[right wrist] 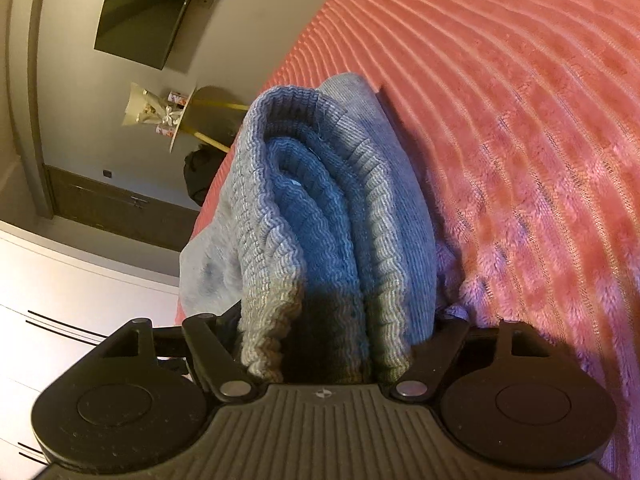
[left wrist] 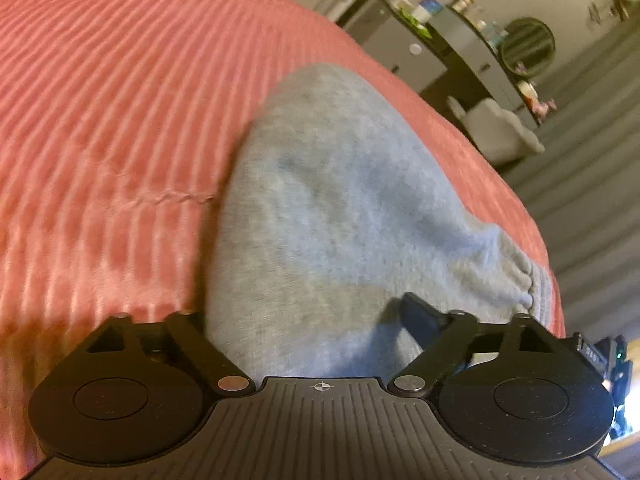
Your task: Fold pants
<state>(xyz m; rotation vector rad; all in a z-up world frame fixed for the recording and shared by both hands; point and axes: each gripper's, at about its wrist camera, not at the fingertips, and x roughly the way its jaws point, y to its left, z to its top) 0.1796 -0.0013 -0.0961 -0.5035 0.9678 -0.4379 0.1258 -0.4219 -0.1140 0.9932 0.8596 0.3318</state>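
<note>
On the left, the left gripper hangs low over a salmon-pink ribbed bedspread, tilted downward. Its jaws stand wide apart. The left finger lies at the near left edge of the grey pants, and the right finger shows as a dark tip lying on the cloth near the gathered ribbed waistband. The grey fabric fills the space between the two fingers, but neither pad can be seen pressing on it, so nothing is clearly gripped. The pants lie as a rounded, bunched mound near the right edge of the bed, running from the gripper toward the far side. Beyond the bed, far right, stand a dark shelf unit with small bottles and a round mirror, and a pale upholstered seat on a striped grey carpet.

On the right, the right gripper has its jaws partly closed around a thick wad of the pants: several layers of ribbed grey-blue knit, folded over one another, are packed between the fingers and fill the gap from side to side. The bundle rises from the jaws toward the far end, lying along the left edge of the pink bedspread. To the left of the bed appear a white cabinet front, a dark wall-mounted screen and a wrapped bouquet.
</note>
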